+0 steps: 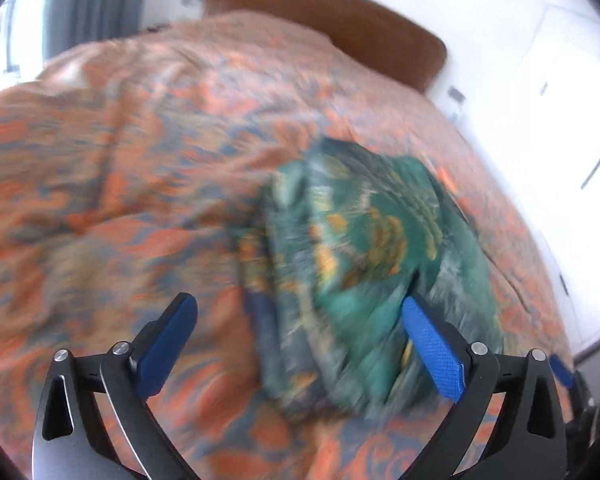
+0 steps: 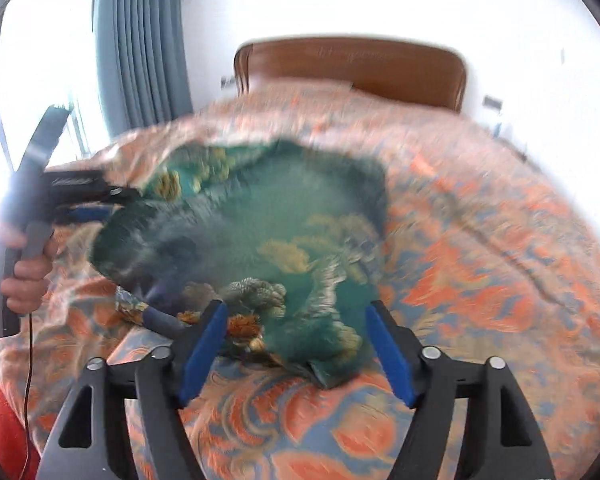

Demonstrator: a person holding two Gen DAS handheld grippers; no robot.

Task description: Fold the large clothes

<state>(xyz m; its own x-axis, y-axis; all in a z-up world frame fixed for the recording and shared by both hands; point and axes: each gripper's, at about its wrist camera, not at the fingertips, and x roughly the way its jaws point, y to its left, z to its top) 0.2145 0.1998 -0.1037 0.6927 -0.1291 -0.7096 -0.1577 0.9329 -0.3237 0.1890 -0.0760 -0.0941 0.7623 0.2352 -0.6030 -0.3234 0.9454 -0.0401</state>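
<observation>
One green patterned garment [image 2: 260,232], bunched, lies on the bed [image 2: 480,240] w/ orange-blue cover; one brown headboard [image 2: 352,64], one blue-grey curtain [image 2: 140,48]. Two grippers: left gripper [image 1: 300,336] jaws spread, nothing between, just above garment's near side. Right gripper [image 2: 296,344] jaws spread, straddling garment's near edge. Person's hand [image 2: 24,280] grips left handle. Views motion-blurred.

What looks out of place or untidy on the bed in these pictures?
The green patterned garment lies bunched in a crumpled heap on the orange bedspread, not flat or neatly folded. Both the left tool and the right tool are open and hold nothing. Motion blur hides finer detail. Nothing looks spilled or damaged.
</observation>
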